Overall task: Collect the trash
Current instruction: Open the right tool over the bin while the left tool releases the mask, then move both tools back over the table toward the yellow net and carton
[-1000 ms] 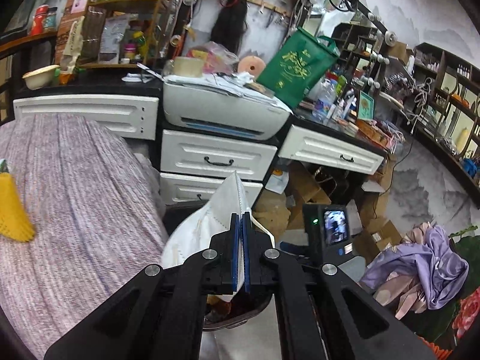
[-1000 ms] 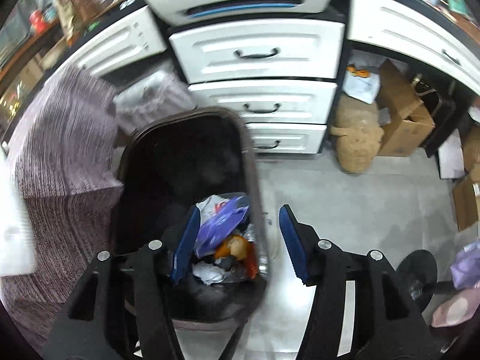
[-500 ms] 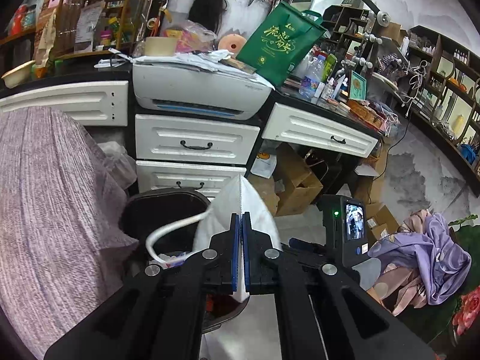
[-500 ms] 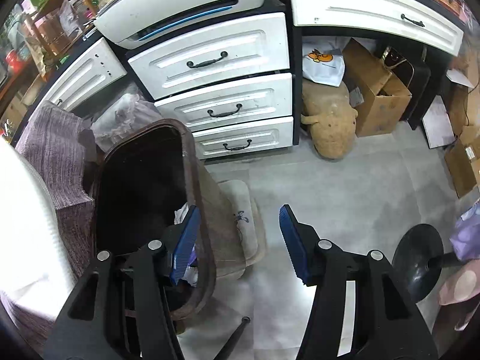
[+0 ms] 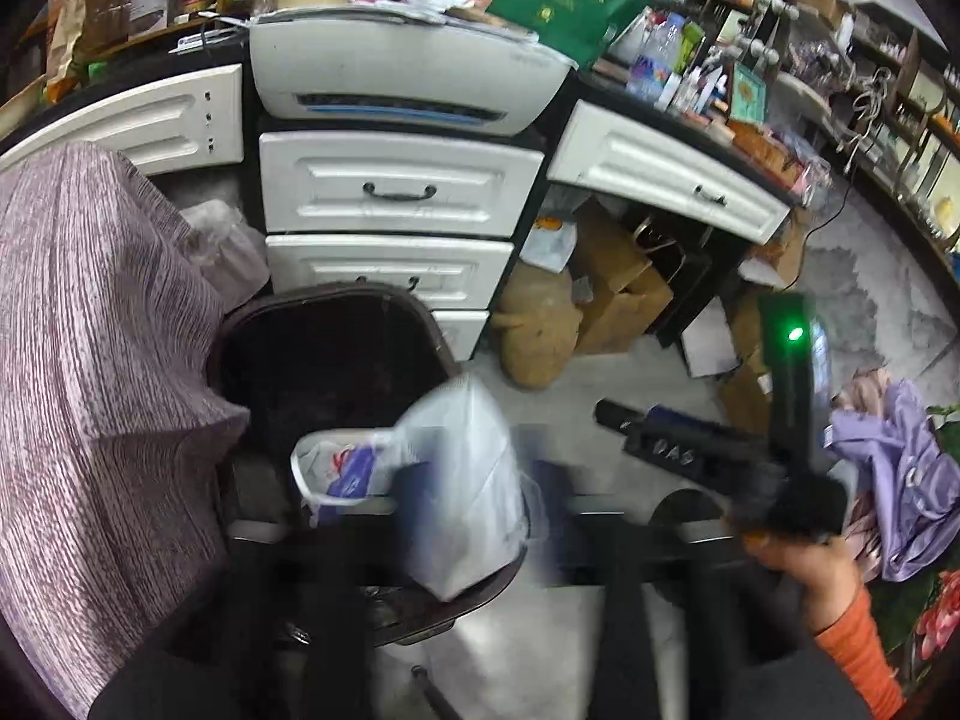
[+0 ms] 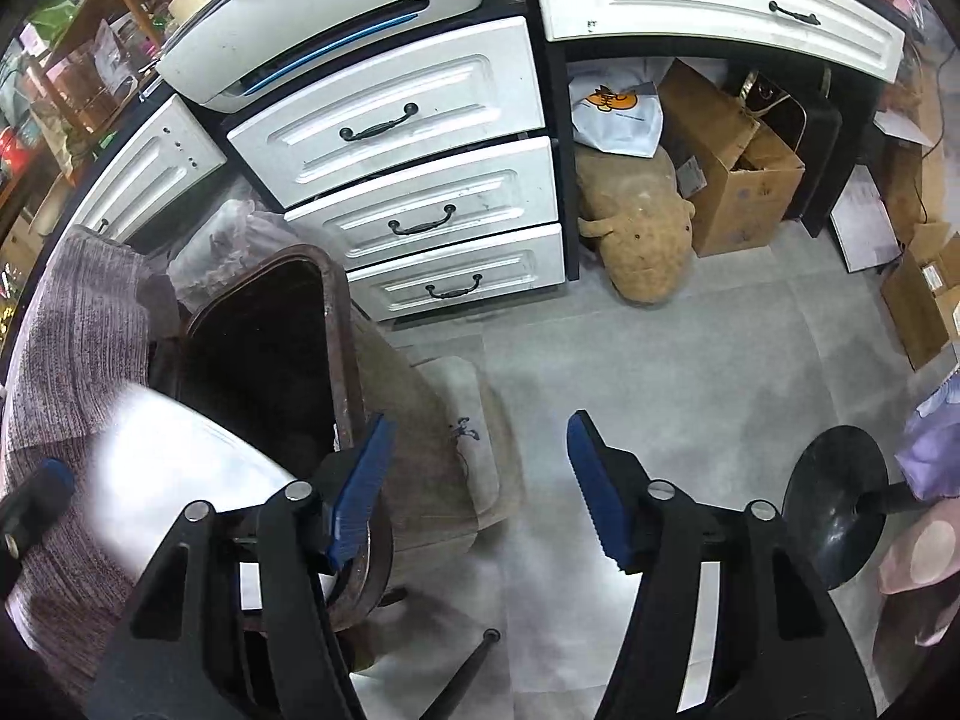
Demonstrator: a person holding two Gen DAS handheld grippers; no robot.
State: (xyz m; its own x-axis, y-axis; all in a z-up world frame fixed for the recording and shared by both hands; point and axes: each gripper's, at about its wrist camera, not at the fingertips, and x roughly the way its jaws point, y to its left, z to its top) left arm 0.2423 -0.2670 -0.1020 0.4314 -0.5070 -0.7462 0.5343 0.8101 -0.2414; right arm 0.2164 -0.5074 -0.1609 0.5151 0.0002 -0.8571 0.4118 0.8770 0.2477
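Observation:
A white face mask (image 5: 468, 480) with an ear loop hangs, blurred, over the dark brown trash bin (image 5: 336, 330), between the blue pads of my left gripper (image 5: 480, 486). The pads now stand wide apart, so the left gripper is open and the mask is loose. Trash with a purple wrapper (image 5: 354, 474) lies in the bin. In the right wrist view the mask is a white blur (image 6: 180, 468) beside the bin (image 6: 336, 324). My right gripper (image 6: 477, 486) is open and empty, over the floor just right of the bin.
White drawers (image 6: 420, 204) and a printer (image 5: 408, 78) stand behind the bin. A purple-grey bedspread (image 5: 90, 360) is at left. A tan plush toy (image 6: 636, 228), cardboard boxes (image 6: 732, 168) and a black stand base (image 6: 834, 510) are on the grey floor.
My left gripper has opened and let go of the mask, which now falls blurred over the bin. The left view tilted down toward the bin. The right gripper stayed open.

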